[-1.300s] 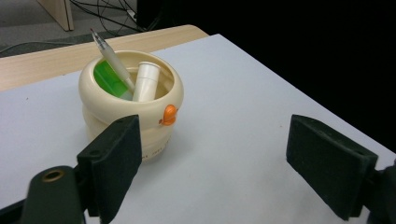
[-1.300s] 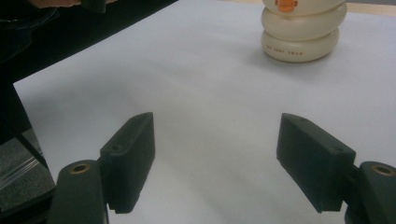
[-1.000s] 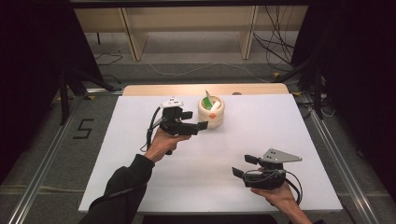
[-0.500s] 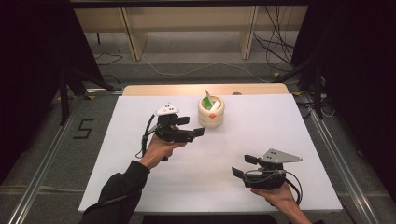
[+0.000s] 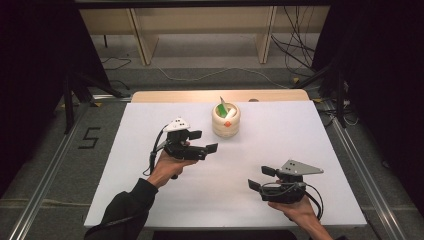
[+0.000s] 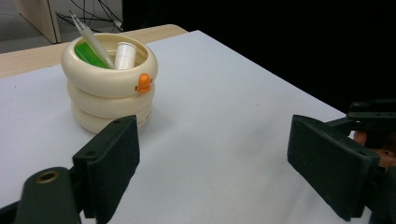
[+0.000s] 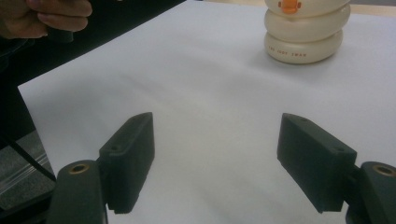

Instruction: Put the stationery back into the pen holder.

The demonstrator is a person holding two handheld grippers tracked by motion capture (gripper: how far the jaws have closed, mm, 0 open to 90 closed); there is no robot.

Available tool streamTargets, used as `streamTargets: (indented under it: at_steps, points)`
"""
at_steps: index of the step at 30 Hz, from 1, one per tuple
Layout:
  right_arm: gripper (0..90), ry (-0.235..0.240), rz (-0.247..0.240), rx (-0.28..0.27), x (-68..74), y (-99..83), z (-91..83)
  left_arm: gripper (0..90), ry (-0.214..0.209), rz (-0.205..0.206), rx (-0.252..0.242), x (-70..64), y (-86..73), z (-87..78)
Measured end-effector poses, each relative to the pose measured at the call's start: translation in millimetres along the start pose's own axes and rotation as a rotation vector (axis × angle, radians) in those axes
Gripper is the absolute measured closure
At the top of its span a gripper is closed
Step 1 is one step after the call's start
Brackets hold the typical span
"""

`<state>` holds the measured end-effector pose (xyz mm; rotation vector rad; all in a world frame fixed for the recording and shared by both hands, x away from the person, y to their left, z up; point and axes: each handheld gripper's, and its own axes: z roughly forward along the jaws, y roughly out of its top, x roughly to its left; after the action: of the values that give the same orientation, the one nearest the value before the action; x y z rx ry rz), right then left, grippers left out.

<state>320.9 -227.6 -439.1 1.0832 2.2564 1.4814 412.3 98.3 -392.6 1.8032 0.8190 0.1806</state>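
Care suits this: left hand-held gripper [image 5: 204, 142], jaws wide, should clear the holder [image 5: 226, 120]; right hand-held gripper [image 5: 259, 178] waits wide.

Fixed overhead, looking forward and down across the whole white tabletop [image 5: 300, 150]. Two low, close views riding the hands, facing along black fingers [image 6: 109, 158] from opposite sides; shared by all: the cream holder [image 5: 226, 120].

left tool [image 5: 205, 141] drawn back, now apart from cream holder [image 5: 226, 120]
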Motion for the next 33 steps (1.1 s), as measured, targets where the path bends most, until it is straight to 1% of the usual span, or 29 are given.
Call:
streamTargets:
  at_steps: [1, 2, 8, 9, 10, 11, 17, 19, 20, 21, 24, 29, 32, 33]
  points:
    - [28.4, 0.000, 0.000, 0.001, -0.1, -0.1, 0.1, 16.6, -0.004, -0.003, -0.001, -1.7, -0.4, -0.6]
    - [28.4, 0.000, -0.002, 0.002, 0.0, -0.2, 0.0, 16.6, -0.004, 0.007, 0.001, -2.7, -0.7, -1.4]
    - [28.3, 0.001, 0.002, -0.001, 0.2, -0.3, 0.0, 16.4, -0.012, 0.018, -0.004, -9.8, -4.6, -6.7]
    - [28.3, 0.002, -0.001, -0.005, -0.2, -0.3, 0.3, 16.3, -0.012, 0.013, -0.010, -11.3, -5.4, -7.5]
    - [28.3, 0.001, 0.000, -0.003, 0.0, -0.5, 0.3, 16.2, -0.012, 0.020, -0.010, -11.7, -6.1, -8.7]
    - [28.2, 0.001, -0.003, -0.002, 0.0, -0.6, 0.3, 16.1, -0.013, 0.018, -0.010, -12.5, -7.1, -10.0]
    - [27.9, 0.001, 0.002, -0.001, 0.0, -0.9, 0.0, 15.5, -0.001, 0.027, -0.018, -15.1, -12.1, -16.1]
    - [27.8, 0.001, 0.002, -0.002, 0.0, -0.9, 0.0, 15.5, 0.011, 0.046, -0.022, -16.1, -13.7, -18.3]
    - [27.8, 0.001, 0.001, -0.002, 0.1, -0.9, 0.1, 15.5, 0.010, 0.047, -0.026, -16.6, -14.6, -19.4]
    - [27.8, -0.001, 0.003, -0.001, 0.3, -0.9, -0.1, 15.5, 0.002, 0.042, -0.025, -17.1, -15.4, -20.9]
    - [27.7, 0.000, 0.004, -0.004, 0.0, -1.0, 0.1, 15.5, -0.008, 0.048, -0.027, -18.4, -18.7, -25.6]
    - [27.6, -0.004, -0.003, -0.006, 0.0, -1.2, -0.6, 15.5, -0.015, 0.049, -0.030, -19.9, -26.8, -33.1]
    - [27.6, -0.005, -0.004, -0.005, -0.1, -1.2, -1.2, 15.5, -0.013, 0.063, -0.028, -20.2, -31.6, -37.0]
    - [27.5, -0.007, -0.007, -0.006, -0.1, -1.5, -1.2, 15.5, -0.016, 0.059, -0.028, -20.4, -33.4, -38.3]
